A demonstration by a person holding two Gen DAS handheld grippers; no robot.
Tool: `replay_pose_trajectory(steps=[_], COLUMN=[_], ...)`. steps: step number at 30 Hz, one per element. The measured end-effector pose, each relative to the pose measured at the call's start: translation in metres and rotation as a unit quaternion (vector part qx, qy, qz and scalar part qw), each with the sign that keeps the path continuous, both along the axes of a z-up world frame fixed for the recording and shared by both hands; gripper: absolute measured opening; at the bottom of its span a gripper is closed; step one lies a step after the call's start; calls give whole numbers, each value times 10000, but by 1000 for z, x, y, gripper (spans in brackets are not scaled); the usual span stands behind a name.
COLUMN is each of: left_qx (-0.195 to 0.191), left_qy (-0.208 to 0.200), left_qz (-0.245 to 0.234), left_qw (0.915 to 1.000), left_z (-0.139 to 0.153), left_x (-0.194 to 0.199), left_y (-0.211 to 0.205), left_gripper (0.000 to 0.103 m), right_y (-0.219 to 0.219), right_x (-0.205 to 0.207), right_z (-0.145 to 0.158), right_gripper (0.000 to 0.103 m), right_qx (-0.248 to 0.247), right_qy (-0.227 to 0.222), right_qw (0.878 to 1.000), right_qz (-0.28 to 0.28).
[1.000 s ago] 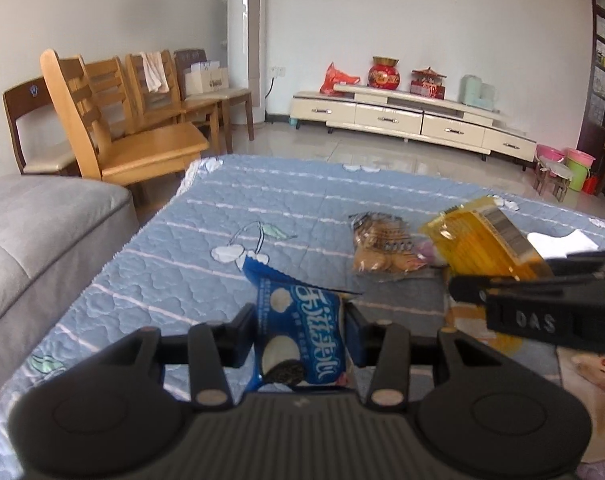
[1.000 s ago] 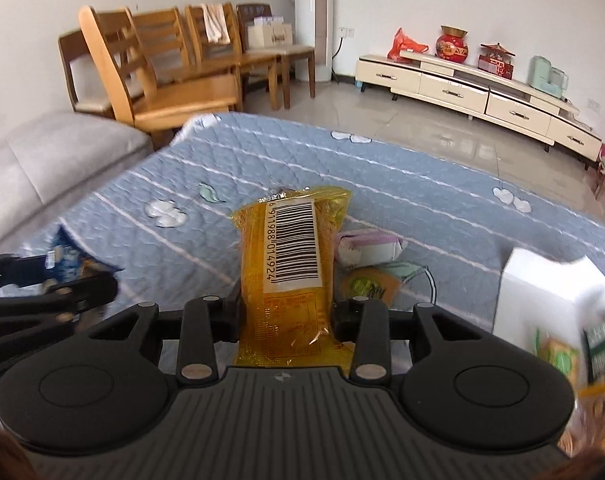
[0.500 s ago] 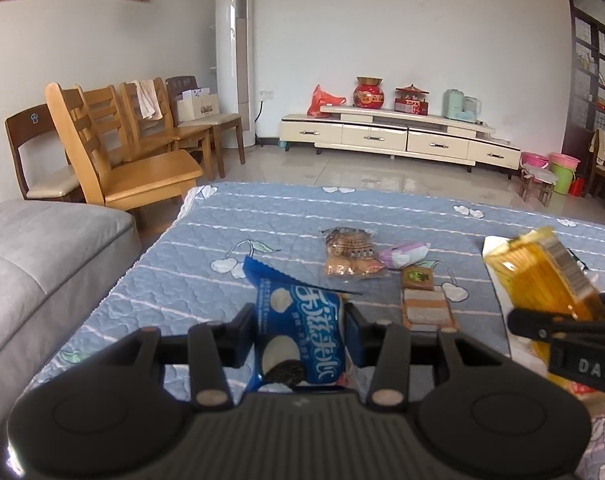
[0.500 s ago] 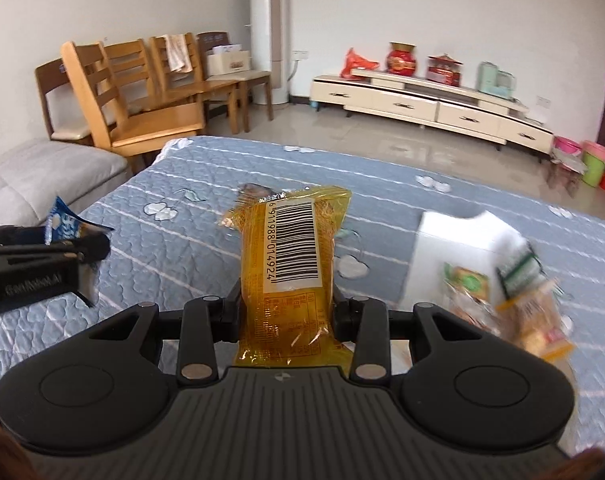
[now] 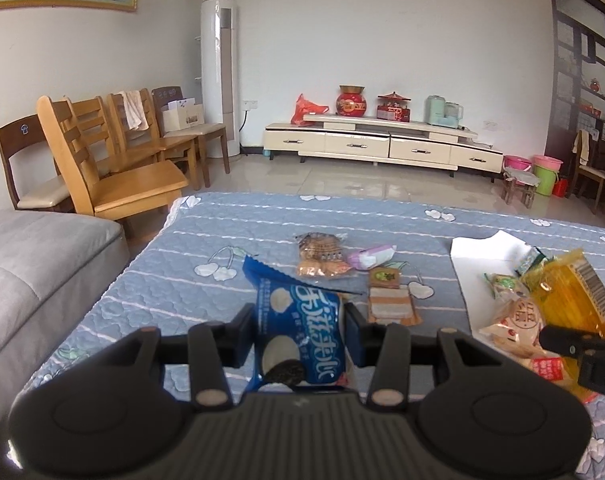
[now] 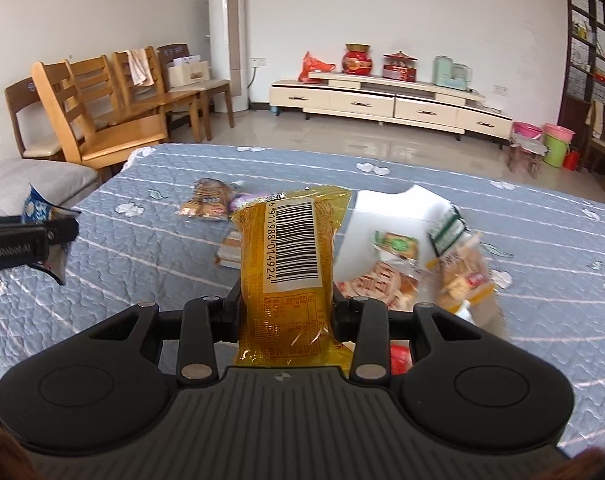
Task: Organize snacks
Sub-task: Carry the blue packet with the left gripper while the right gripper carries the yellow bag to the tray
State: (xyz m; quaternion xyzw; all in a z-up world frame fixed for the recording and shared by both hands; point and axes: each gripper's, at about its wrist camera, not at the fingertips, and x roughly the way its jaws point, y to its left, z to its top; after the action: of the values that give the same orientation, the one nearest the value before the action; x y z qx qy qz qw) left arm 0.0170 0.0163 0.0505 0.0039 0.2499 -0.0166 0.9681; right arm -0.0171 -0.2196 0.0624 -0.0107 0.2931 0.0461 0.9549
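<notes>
The right gripper (image 6: 286, 312) has swung across from the loose snacks to the white open box (image 6: 386, 216), its jaws pinching a yellow-orange crinkly packet with a barcode label (image 6: 290, 264) that now hangs over the box's near corner. The left gripper (image 5: 300, 338) has drifted the same way, jaws clamped on a blue cookie packet with white lettering (image 5: 298, 328). Both snacks look ready to go into the box, which already holds several wrapped cakes. Ahead of the left jaws, four items remain on the blue quilted table cover (image 5: 174, 288): a clear bag of brown biscuits (image 5: 320, 256), a small pale purple packet (image 5: 372, 256), a little brown square packet (image 5: 384, 278) and a flat orange-and-white wafer pack (image 5: 392, 306). The box is crowded, and the two grippers sit close together.
</notes>
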Motion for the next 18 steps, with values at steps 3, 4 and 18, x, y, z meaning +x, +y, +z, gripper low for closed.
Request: replay_pose_trajectory(steps=[3,4,18], left_qx=[10,17,87], left_qy=[-34,-39,-73], left_qz=[-44,-62,-303], left_qw=[10000,10000,9995], left_z=[1,1,5], left_x=[-3,-4,-11], left_y=[-4,-5,-27], left_gripper=[44,44,44], right_y=[-7,-9,-27], right_x=[-4,-6,-16], right_z=[1,-1,0], right_gripper=[46,46,46], right_qx=[28,33,91], right_qy=[13,10,-101], right_qw=[10000,9999,9991], right_qz=[-89,-114,-392])
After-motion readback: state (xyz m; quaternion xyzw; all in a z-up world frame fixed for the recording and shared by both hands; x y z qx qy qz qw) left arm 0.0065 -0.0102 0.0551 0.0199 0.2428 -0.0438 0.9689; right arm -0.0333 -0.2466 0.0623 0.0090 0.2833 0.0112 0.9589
